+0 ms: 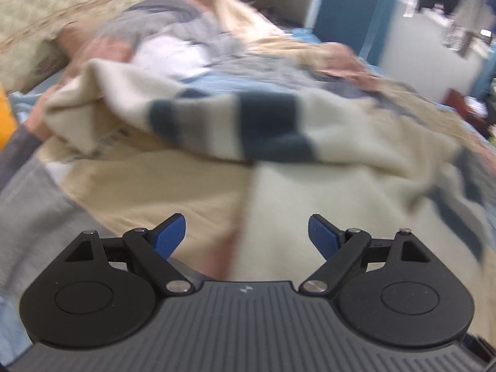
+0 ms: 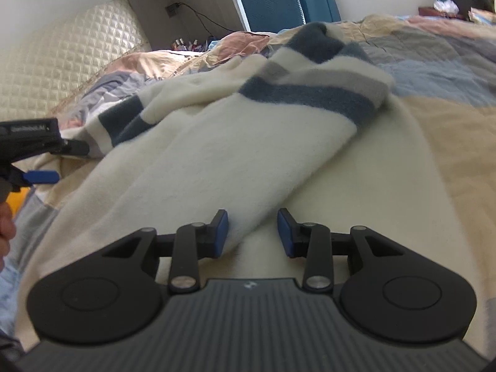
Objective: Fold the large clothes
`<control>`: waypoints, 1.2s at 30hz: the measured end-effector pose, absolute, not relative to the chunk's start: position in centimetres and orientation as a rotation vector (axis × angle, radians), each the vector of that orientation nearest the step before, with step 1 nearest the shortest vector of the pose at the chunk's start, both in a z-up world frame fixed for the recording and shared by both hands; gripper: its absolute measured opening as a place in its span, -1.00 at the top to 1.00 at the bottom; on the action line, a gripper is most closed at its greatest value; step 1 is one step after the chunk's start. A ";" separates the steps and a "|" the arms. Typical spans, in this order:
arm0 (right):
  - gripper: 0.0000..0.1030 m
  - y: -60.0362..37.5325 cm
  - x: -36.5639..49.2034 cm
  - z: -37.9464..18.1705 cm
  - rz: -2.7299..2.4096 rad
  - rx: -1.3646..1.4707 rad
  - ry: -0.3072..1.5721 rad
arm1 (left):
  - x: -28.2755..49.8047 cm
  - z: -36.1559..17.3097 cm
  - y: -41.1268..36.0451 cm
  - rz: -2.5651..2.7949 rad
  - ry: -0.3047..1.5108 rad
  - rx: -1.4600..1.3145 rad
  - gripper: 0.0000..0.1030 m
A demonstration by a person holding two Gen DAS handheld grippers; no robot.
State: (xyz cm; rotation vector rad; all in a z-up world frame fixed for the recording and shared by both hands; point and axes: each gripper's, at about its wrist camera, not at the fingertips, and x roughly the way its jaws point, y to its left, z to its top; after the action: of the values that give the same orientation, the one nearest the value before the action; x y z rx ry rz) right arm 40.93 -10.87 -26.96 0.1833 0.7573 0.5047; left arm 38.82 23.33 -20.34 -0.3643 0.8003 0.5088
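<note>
Left wrist view, blurred by motion: the left gripper (image 1: 247, 235), a black two-finger tool with blue ribbed pads, has its jaws spread wide with nothing between them; it is released and holds no cloth. Beyond it lies the cream fleece garment with dark blue and grey stripes (image 1: 217, 124), bunched in a fold across the patchwork quilt of beige, grey, pink and pale blue panels (image 1: 173, 186) that covers the bed. At the left edge a hand (image 1: 38, 121) with a grey sleeve touches the garment's bunched end.

Right wrist view, sharp: the right gripper (image 2: 252, 232) is of the same make, and its jaws stand partly apart. The lower corner of the garment's folded cream layer (image 2: 217, 167) reaches between the blue pads (image 2: 220, 232); it lies against the left pad, while the right pad stands clear of it, so the cloth is not clamped. This folded layer rests diagonally on a flat cream layer of the same garment, and the striped end is heaped at the far side, towards the middle of the bed. The left gripper (image 2: 42, 162) appears at the left edge, beside the garment's striped border but apart from it. A cream quilted headboard (image 2: 62, 62) rises behind the bed at the upper left.
</note>
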 end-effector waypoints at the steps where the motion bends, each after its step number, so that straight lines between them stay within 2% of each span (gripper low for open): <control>1: 0.25 -10.9 41.0 -27.0 0.506 0.185 0.758 | 39.2 -20.6 24.7 0.532 0.817 -0.377 -0.74; 5: 0.24 -10.8 41.0 -27.0 0.505 0.192 0.759 | 39.5 -22.5 31.2 0.543 0.861 -0.583 -0.80; 9: 0.25 -10.9 41.2 -27.0 0.507 0.208 0.769 | 37.9 -23.7 35.8 0.573 0.797 -0.730 -0.80; 14: 0.25 -10.2 41.3 -27.2 0.501 0.190 0.774 | 37.6 -25.2 39.8 0.633 0.798 -0.684 -0.80; 19: 0.25 -10.0 41.8 -27.5 0.494 0.210 0.790 | 36.2 -25.1 44.8 0.679 0.633 -0.764 -0.78; 26: 0.24 -9.8 43.0 -28.0 0.474 0.259 0.814 | 37.1 -25.5 50.0 0.728 0.520 -0.873 -0.77; 27: 0.24 -9.7 43.0 -28.1 0.471 0.260 0.814 | 37.5 -25.4 50.1 0.746 0.524 -0.847 -0.73; 31: 0.23 -9.4 43.3 -28.2 0.458 0.262 0.815 | 38.7 -24.6 49.9 0.835 0.558 -0.678 0.19; 33: 0.22 -9.3 43.4 -28.1 0.451 0.263 0.816 | 38.3 -24.1 50.4 0.823 0.543 -0.673 0.41; 36: 0.22 -9.3 43.5 -28.1 0.446 0.268 0.818 | 38.2 -22.4 50.1 0.804 0.551 -0.630 0.50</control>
State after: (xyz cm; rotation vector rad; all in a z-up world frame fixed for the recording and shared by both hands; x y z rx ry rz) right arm 43.52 -9.28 -28.05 0.2684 0.8178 0.4462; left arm 38.20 50.05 -22.41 -0.6297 0.5511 0.8044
